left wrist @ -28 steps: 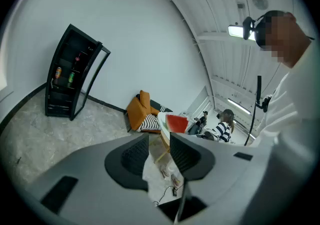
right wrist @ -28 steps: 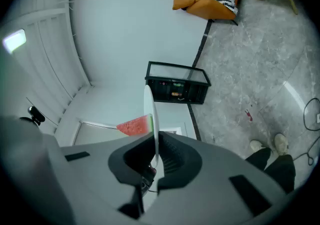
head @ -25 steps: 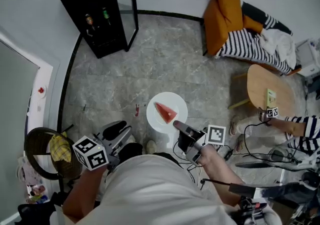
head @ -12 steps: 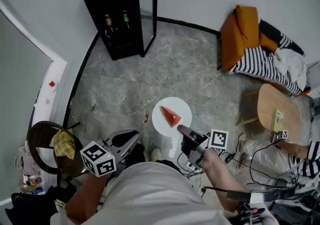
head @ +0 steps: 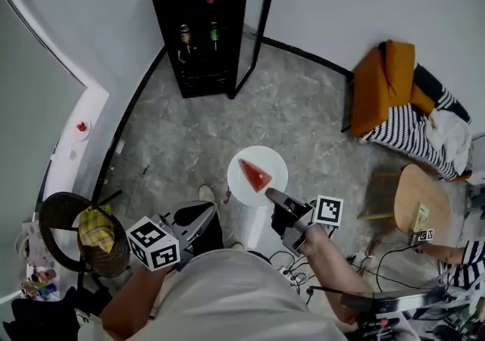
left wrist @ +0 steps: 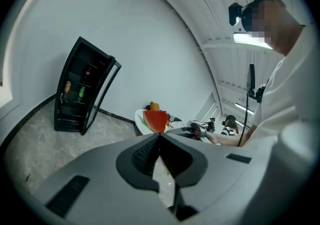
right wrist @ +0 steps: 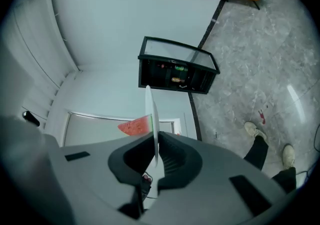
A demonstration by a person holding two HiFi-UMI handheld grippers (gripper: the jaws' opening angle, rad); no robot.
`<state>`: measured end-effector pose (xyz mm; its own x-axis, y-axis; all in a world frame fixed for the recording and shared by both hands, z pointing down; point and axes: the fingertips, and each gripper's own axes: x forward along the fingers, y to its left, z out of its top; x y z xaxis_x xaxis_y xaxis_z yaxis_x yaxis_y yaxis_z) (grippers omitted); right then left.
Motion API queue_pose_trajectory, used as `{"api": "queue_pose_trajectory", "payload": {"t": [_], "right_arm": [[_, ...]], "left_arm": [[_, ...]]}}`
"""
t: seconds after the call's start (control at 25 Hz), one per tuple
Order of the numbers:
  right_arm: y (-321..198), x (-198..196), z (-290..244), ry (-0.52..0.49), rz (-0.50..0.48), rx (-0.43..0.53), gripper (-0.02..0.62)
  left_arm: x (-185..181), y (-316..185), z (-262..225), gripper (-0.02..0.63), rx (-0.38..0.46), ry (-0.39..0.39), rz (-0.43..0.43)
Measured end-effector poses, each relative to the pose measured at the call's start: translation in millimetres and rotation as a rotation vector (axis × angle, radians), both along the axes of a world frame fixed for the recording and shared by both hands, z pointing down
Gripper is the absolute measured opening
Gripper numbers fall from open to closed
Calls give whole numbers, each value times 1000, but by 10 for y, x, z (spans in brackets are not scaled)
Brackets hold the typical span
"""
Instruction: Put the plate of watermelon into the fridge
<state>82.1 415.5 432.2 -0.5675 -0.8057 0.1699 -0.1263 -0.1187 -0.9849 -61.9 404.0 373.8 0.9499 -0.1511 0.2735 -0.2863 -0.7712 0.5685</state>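
Note:
A white plate (head: 271,161) carries a red watermelon wedge (head: 255,174). My right gripper (head: 271,195) is shut on its near rim and holds it level above the floor. In the right gripper view the plate (right wrist: 150,111) shows edge-on between the jaws, the watermelon (right wrist: 135,126) on its left side. The black fridge (head: 198,29) stands ahead by the wall with its glass door (head: 256,25) swung open and bottles on a shelf. My left gripper (head: 203,216) is low at the left, shut and empty. The left gripper view shows the fridge (left wrist: 80,94) and the watermelon (left wrist: 156,120).
An orange chair (head: 383,86) with striped cloth stands at the right. A round wooden table (head: 420,207) is beside it, with a person's arm (head: 462,256) near. A dark basket with yellow cloth (head: 83,233) sits at the lower left. Cables lie by my feet.
The left gripper's jaws have gone from open to shut with nothing between them. The fridge has come nearer and more central in the head view. The plate stays in the right gripper.

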Motion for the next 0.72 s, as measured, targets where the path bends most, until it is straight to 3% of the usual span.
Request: {"api": "queue_pose_trajectory", "payload": {"t": [0.4, 0.72], "right_arm": [[-1845, -129, -83, 50, -11, 7, 28], [-3096, -226, 114, 24, -56, -11, 26]], "left_arm": [[-79, -1695, -185, 11, 45, 19, 66], [-9, -2399, -185, 11, 13, 39, 46]]}}
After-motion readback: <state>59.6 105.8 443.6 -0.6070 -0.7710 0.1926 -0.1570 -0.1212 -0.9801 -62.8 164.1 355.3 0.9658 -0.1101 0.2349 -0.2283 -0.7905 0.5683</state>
